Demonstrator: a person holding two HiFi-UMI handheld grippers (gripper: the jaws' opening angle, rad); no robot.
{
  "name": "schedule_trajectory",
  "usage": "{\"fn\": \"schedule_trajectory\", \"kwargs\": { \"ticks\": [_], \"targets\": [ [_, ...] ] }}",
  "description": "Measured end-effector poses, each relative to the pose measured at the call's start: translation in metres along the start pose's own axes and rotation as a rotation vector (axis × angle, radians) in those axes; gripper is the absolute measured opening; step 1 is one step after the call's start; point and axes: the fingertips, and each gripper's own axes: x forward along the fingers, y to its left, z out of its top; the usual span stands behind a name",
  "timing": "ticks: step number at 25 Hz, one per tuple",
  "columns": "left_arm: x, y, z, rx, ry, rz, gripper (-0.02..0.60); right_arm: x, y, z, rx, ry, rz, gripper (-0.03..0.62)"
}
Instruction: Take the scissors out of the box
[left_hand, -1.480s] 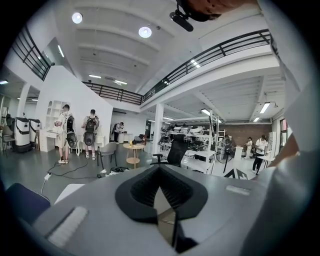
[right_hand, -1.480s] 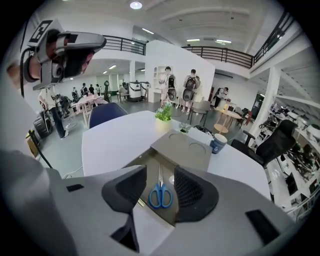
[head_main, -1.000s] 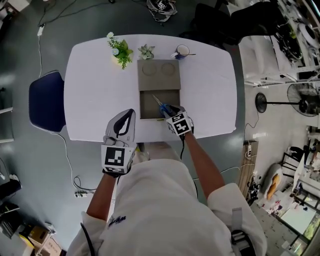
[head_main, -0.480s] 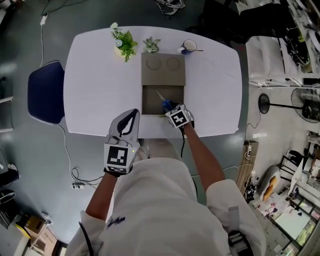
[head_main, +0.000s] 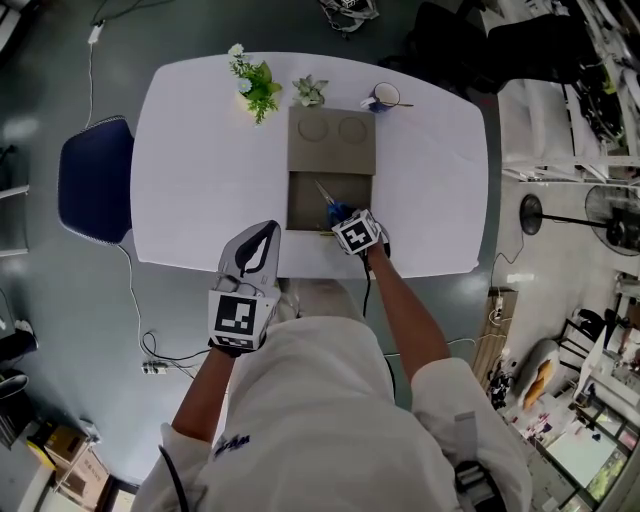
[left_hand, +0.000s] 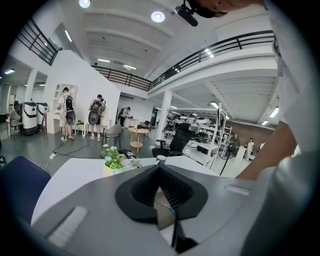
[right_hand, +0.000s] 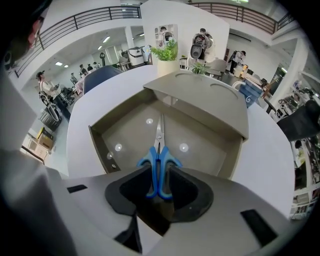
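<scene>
Blue-handled scissors (right_hand: 159, 155) sit clamped in the right gripper (right_hand: 158, 176). Its jaws are closed on the two handle loops, and the blades point toward the far edge of the table (head_main: 200, 180). I see the blades lying over the open compartment of the box (right_hand: 125, 130). I cannot tell whether they touch its floor. The box stands at the middle of the table, reaching to the near edge. Its lid (head_main: 332, 140) lies folded back toward the far edge.

The left gripper (head_main: 262, 232) hangs over the near edge, just left of the box and apart from it. Its jaws are pressed together with nothing between them.

Along the far edge I note two plants (head_main: 255, 85) and a mug (head_main: 384, 97), near the lid. A dark blue chair (head_main: 92, 190) stands off the left edge.
</scene>
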Motion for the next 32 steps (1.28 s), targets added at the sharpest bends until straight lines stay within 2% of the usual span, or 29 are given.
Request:
{"fn": "schedule_trajectory", "kwargs": {
  "ticks": [18,32],
  "targets": [
    [-0.002,-0.007,-0.003,0.005,0.009,-0.007,0.0,0.001,0.001,0.002,-0.026,0.018,0.004,0.089],
    [-0.005,-0.002,0.001,0.017,-0.01,-0.007,0.0,-0.011,-0.004,0.012,0.041,-0.034,-0.02,0.087]
  ]
}}
